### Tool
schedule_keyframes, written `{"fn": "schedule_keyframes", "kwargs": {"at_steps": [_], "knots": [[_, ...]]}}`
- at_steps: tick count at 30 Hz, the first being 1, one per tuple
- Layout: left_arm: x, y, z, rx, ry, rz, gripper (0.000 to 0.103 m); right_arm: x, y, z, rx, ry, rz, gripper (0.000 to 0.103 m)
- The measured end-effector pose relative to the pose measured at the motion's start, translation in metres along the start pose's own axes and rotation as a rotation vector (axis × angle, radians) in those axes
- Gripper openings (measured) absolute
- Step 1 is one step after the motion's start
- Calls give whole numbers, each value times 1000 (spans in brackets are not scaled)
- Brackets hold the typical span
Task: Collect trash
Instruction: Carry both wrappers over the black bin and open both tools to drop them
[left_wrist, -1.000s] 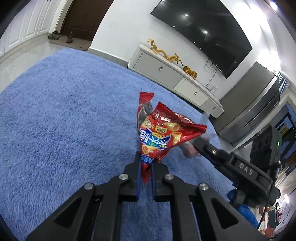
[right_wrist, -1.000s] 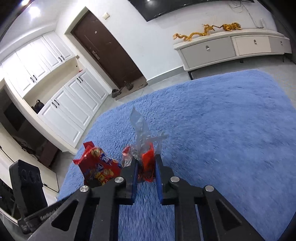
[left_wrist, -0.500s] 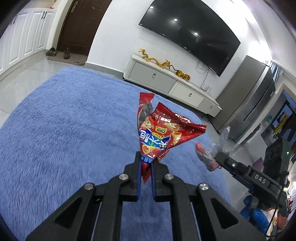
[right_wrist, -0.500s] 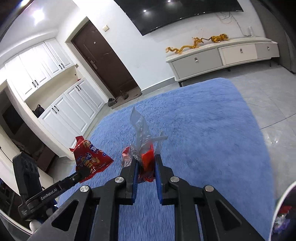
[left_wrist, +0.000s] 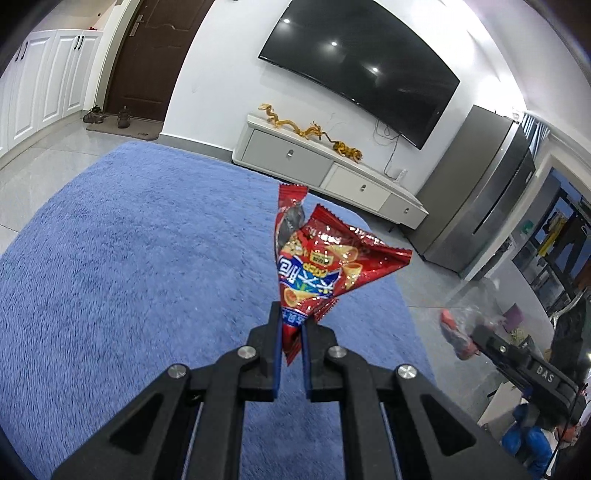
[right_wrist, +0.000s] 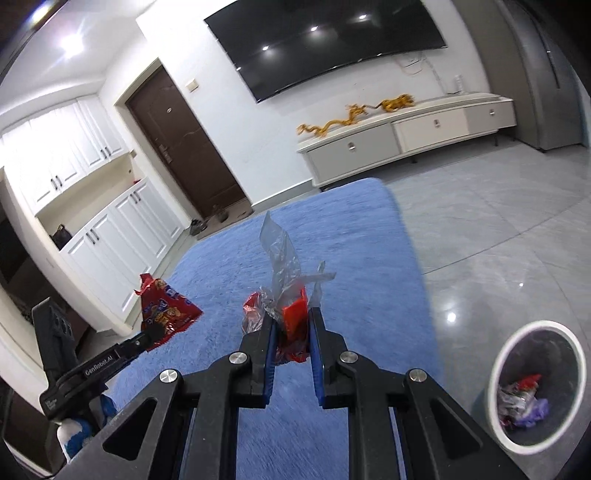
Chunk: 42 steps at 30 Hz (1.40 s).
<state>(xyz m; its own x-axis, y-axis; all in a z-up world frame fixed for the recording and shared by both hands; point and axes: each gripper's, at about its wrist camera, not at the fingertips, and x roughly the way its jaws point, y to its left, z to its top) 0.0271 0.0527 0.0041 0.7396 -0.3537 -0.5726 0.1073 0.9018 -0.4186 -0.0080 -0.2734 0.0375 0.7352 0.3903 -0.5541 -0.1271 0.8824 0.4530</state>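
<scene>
My left gripper (left_wrist: 291, 325) is shut on the bottom corner of a red snack bag (left_wrist: 325, 266), which stands up above the blue rug (left_wrist: 147, 277). The same red snack bag (right_wrist: 166, 314) shows at the left of the right wrist view, pinched by the left gripper (right_wrist: 151, 334). My right gripper (right_wrist: 291, 325) is shut on a crumpled clear and red plastic wrapper (right_wrist: 288, 295). In the left wrist view that plastic wrapper (left_wrist: 461, 328) hangs at the right, held by the right gripper (left_wrist: 476, 336). A round white-rimmed trash bin (right_wrist: 537, 384) with wrappers inside stands on the grey tile at lower right.
A white TV cabinet (left_wrist: 325, 170) with gold dragon figures runs along the far wall under a large TV (left_wrist: 362, 70). A dark door (right_wrist: 184, 144) and white cupboards (right_wrist: 103, 243) lie to the left. Grey tile floor (right_wrist: 498, 229) borders the rug's right edge.
Both grippers have risen and swung to the right with their trash still held. The rug's right edge and the tile floor have come into view, and the trash bin now appears at lower right.
</scene>
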Motion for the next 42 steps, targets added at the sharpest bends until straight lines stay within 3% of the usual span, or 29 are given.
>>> {"fn": "schedule_keyframes", "kwargs": {"at_steps": [10,16,21,32,42], "knots": [[-16,-32,-2,35,-13,-34,8,-62,-44,-18,75,-87,-82,16],[-26,-69,-6,97,-17,-83,8,-96,-69,-21,115,-158,-104,16],[-19,-109,-14,162,19,-132,8,-123,-94,-28,131,-210,-175,16],[45,-229,-52,374,187,-236,8,-150,-178,-50,274,-235,-347,16],[137,-321,-101,521,364,-274,8,-123,-263,-80,459,-164,-408,16]]}}
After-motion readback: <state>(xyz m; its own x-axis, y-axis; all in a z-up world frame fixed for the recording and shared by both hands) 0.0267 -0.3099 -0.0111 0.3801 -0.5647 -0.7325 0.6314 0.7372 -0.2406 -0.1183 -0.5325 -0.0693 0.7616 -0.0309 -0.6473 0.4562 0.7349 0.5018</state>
